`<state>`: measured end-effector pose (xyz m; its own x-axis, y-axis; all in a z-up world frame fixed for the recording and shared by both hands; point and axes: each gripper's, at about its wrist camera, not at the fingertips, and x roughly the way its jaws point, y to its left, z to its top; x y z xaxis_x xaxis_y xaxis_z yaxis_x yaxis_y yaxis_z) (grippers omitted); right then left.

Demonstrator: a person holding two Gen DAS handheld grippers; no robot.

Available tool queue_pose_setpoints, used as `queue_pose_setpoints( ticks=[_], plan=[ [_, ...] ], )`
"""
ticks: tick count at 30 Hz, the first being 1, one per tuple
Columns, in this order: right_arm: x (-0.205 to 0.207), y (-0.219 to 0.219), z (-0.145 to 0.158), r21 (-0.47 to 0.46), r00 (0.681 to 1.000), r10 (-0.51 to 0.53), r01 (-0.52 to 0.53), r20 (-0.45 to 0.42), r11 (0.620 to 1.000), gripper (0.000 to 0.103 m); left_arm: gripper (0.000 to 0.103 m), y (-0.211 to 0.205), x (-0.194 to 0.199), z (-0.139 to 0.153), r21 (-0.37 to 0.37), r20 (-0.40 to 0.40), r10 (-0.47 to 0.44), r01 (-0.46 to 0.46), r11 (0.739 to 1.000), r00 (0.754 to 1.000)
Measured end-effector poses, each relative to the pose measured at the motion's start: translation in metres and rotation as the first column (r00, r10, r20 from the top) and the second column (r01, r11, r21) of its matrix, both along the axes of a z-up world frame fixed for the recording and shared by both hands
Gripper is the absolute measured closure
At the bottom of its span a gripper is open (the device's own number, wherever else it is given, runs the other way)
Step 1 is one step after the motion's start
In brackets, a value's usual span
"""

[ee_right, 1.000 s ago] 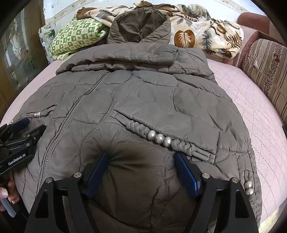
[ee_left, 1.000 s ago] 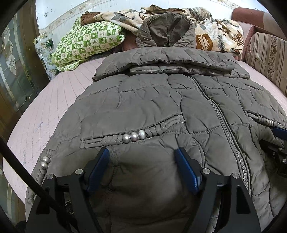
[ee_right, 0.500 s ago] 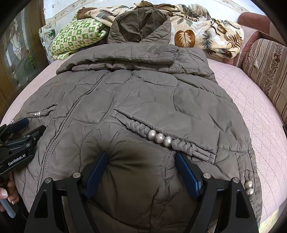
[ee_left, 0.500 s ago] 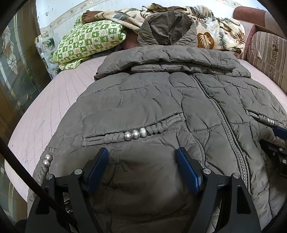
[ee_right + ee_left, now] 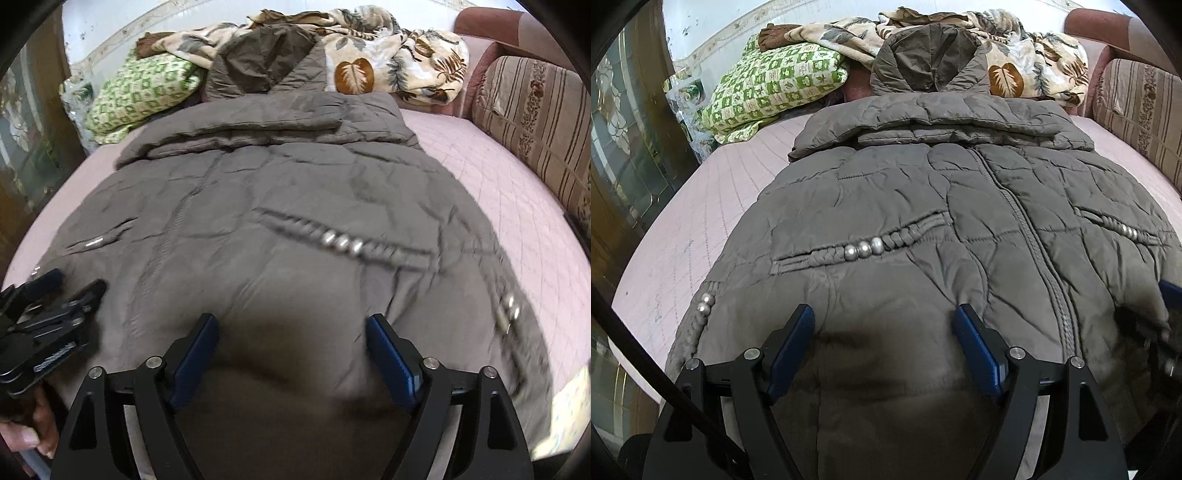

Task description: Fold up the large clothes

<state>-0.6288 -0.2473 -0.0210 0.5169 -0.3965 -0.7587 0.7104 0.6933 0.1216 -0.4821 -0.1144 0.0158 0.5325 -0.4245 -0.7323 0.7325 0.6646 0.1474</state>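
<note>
A large grey-brown quilted hooded coat [image 5: 905, 192] lies front up on the pink bed, sleeves folded across its chest, hood toward the pillows; it also fills the right wrist view [image 5: 295, 206]. My left gripper [image 5: 884, 321] is open, its blue fingers wide apart over the coat's lower left hem, below the pocket with silver beads [image 5: 863, 249]. My right gripper [image 5: 291, 328] is open over the lower right hem, below the other beaded pocket [image 5: 341, 242]. The left gripper's body also shows at the left edge of the right wrist view [image 5: 51, 317]. The hem under both grippers is hidden.
The pink quilted bed [image 5: 701, 206] extends left and right [image 5: 517, 192] of the coat. A green checked pillow [image 5: 768, 85] and a leaf-print blanket [image 5: 388, 59] lie at the head. A striped sofa cushion [image 5: 535, 110] stands at the right. A glass cabinet door [image 5: 620, 147] is at the left.
Both grippers have drawn back and up a little from the coat, so more of it shows. The right wrist view is now blurred from motion. Jaws stay open.
</note>
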Motion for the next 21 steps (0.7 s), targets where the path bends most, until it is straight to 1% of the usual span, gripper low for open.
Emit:
queue_pose_setpoints(
  ticks=[2, 4, 7, 11, 15, 21],
  plan=[
    [-0.003, 0.014, 0.004, 0.002, 1.0, 0.013, -0.013, 0.017, 1.0, 0.015, 0.025, 0.006, -0.004, 0.002, -0.013, -0.012, 0.007, -0.007, 1.0, 1.0],
    [-0.009, 0.026, 0.011, 0.004, 0.998, 0.031, -0.031, 0.054, 1.0, 0.015, 0.026, 0.012, -0.011, 0.006, -0.029, -0.018, 0.016, -0.016, 0.999, 1.0],
    [-0.017, 0.041, 0.021, -0.014, 0.994, 0.042, -0.041, 0.103, 0.999, 0.015, 0.026, 0.02, -0.022, 0.013, -0.05, -0.012, 0.013, -0.014, 0.999, 1.0],
    [-0.025, 0.052, 0.034, -0.047, 0.99, 0.052, -0.046, 0.13, 0.998, 0.015, 0.026, 0.028, -0.041, 0.025, -0.071, 0.019, 0.0, 0.001, 0.997, 1.0],
    [-0.037, 0.059, 0.043, -0.053, 0.987, 0.044, -0.036, 0.157, 0.998, 0.015, 0.026, 0.033, -0.056, 0.037, -0.087, 0.059, -0.007, 0.012, 0.996, 0.998],
    [-0.05, 0.069, 0.055, -0.077, 0.982, 0.052, -0.039, 0.183, 0.996, 0.015, 0.026, 0.043, -0.069, 0.051, -0.113, 0.069, -0.003, 0.011, 0.994, 0.998]
  ],
)
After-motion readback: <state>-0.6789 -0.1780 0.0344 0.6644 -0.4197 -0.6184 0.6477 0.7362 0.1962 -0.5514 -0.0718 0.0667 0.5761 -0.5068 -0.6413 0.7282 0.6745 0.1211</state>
